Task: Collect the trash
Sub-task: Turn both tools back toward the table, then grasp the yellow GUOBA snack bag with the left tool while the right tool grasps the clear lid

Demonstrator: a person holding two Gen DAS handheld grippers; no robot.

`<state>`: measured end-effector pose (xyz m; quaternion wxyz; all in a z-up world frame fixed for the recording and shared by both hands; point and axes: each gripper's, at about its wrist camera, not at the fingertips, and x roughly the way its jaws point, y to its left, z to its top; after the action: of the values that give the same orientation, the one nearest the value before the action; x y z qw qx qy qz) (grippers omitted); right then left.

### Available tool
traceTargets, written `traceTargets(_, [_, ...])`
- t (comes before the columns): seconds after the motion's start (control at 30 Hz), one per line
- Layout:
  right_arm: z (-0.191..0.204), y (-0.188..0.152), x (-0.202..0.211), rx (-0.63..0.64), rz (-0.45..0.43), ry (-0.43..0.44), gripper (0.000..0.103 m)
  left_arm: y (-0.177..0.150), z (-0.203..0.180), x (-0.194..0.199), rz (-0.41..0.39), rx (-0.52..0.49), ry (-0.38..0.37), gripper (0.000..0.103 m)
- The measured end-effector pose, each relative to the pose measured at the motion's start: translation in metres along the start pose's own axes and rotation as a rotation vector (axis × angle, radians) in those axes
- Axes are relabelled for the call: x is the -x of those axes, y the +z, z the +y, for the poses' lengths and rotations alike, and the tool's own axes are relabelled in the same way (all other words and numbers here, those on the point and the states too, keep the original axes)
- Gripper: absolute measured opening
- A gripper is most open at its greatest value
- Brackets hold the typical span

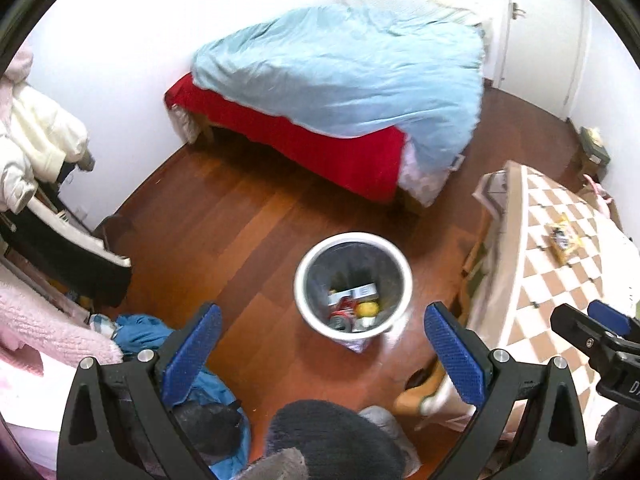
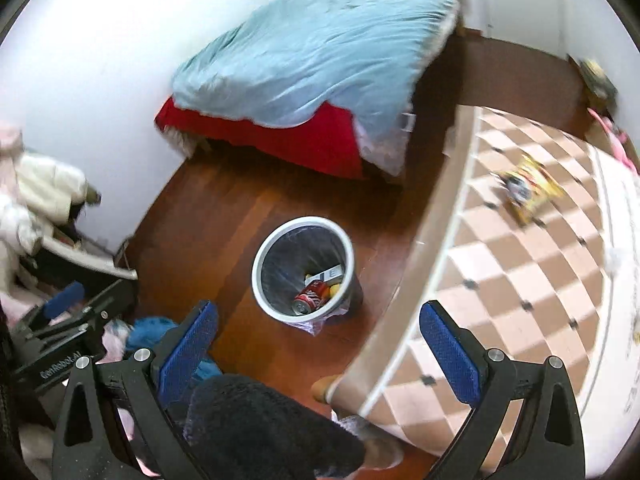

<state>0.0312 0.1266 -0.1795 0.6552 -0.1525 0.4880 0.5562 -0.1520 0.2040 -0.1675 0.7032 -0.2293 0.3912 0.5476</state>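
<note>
Likely the yellow snack wrapper (image 2: 528,190) ahead and right of the right tool (image 2: 318,354), flat on the desk (image 2: 500,280), is light, crinkly and slippery; pinch a raised edge. Both tools, left tool (image 1: 322,354) too, gape empty; the bin (image 1: 308,268) sits just ahead.

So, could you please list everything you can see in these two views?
Trash bin: one, white, black liner, on the floor.
Soda can: one, red, lying in the bin.
Snack wrapper: one, yellow, on the table.
Table: one, checkered cloth, right side.
Bed: one, red sheet, against the wall.
Duvet: one, light blue, on the bed.
Jacket: one, white, far left.
Blue garment: one, on the floor, near left.
Left gripper: blue pads, open, empty.
Right gripper: blue pads, open, empty.
</note>
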Motion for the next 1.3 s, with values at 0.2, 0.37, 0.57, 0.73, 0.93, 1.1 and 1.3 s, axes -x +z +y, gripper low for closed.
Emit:
traceTargets(0.2, [-0.107,-0.01,0.043,-0.168,-0.042,-0.119,0.102,-0.011,-0.097,-0.024,0.054,-0.095,-0.078,0.103])
traceTargets(0.37, [-0.214,-0.008,0.056,-0.318,-0.043,-0.26,0.102,-0.016,-0.197,-0.057,0.109,-0.219,-0.131,0.103])
traceTargets(0.57, [-0.325,0.019,0.02,-0.421,0.041,-0.323,0.09,0.012,-0.314,-0.111,0.127,-0.465,-0.124,0.103])
traceTargets(0.73, [-0.364,0.044,-0.029,-0.427,0.106,-0.344,0.08,0.037,-0.358,-0.149,0.131,-0.588,-0.097,0.103])
traceTargets(0.93, [-0.386,0.045,-0.059,-0.422,0.169,-0.383,0.046,0.054,-0.391,-0.161,0.126,-0.71,-0.161,0.103])
traceTargets(1.1, [-0.391,0.043,-0.057,-0.398,0.175,-0.396,0.043,0.055,-0.423,-0.179,0.185,-0.842,-0.223,0.103])
traceTargets(1.3, [-0.404,0.042,-0.05,-0.434,0.19,-0.397,0.043,0.051,-0.446,-0.212,0.301,-0.902,-0.266,0.093])
